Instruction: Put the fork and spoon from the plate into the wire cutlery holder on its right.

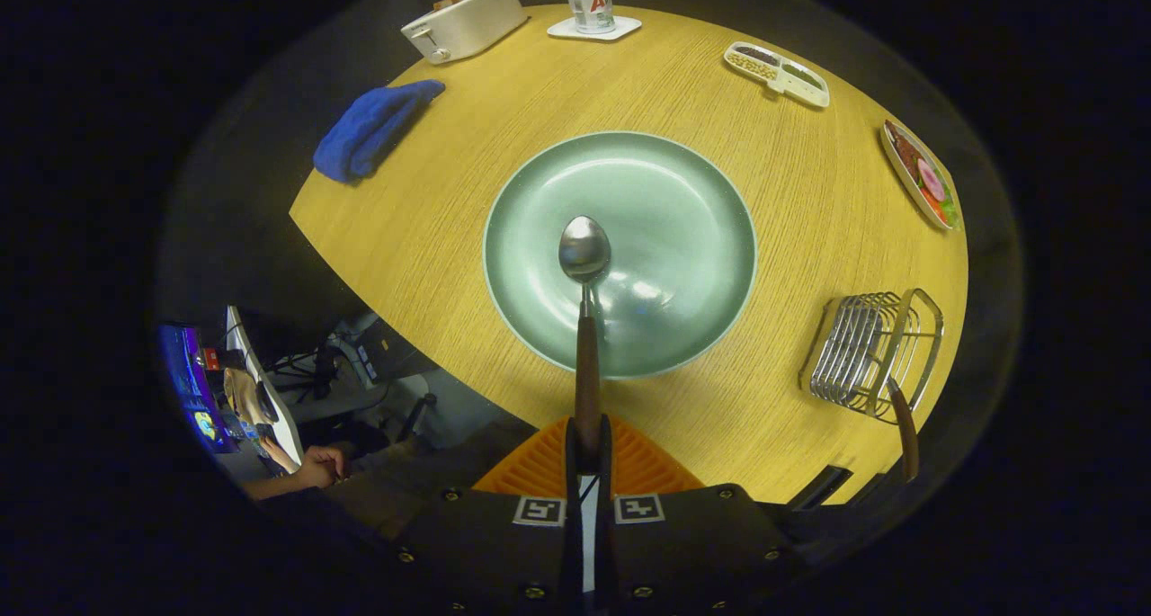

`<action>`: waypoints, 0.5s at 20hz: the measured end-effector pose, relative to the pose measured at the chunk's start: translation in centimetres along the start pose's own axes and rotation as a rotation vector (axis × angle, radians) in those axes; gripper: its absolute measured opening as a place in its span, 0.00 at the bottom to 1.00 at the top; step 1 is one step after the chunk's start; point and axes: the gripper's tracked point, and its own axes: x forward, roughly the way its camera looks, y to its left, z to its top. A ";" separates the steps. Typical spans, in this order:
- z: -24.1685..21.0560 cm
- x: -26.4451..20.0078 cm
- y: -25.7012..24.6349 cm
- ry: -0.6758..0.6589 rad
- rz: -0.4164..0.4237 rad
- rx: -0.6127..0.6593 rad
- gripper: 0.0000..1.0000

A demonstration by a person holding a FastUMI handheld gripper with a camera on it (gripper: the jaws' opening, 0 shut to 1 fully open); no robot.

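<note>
My gripper [588, 450] is shut on the brown handle of the spoon [584, 274]. The spoon points straight ahead from my fingers, and its steel bowl hangs in the air over the middle of the pale green plate [692, 193]. The plate lies on the round wooden table below and has nothing resting on it. To the plate's right stands the wire cutlery holder [868, 351]. A brown handle [904, 427], probably the fork's, sticks out of the holder toward me.
A blue cloth [373, 129] lies left of the plate. At the table's far side are a white toaster [465, 22], a can on a coaster [590, 3], a small divided dish [778, 73] and a food plate [922, 174]. A person's hand [319, 466] rests beside the table.
</note>
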 end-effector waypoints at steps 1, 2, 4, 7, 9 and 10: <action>-0.1 -0.4 -0.2 -0.008 0.005 0.004 0.05; 0.0 -0.9 -0.4 -0.016 0.008 0.011 0.05; 0.0 -2.1 -1.2 -0.031 -0.001 0.007 0.05; -0.5 -3.7 -2.3 -0.024 -0.005 0.007 0.05; -0.8 -4.7 -3.0 -0.021 0.001 0.023 0.05; -0.9 -5.2 -3.2 -0.021 0.003 0.025 0.05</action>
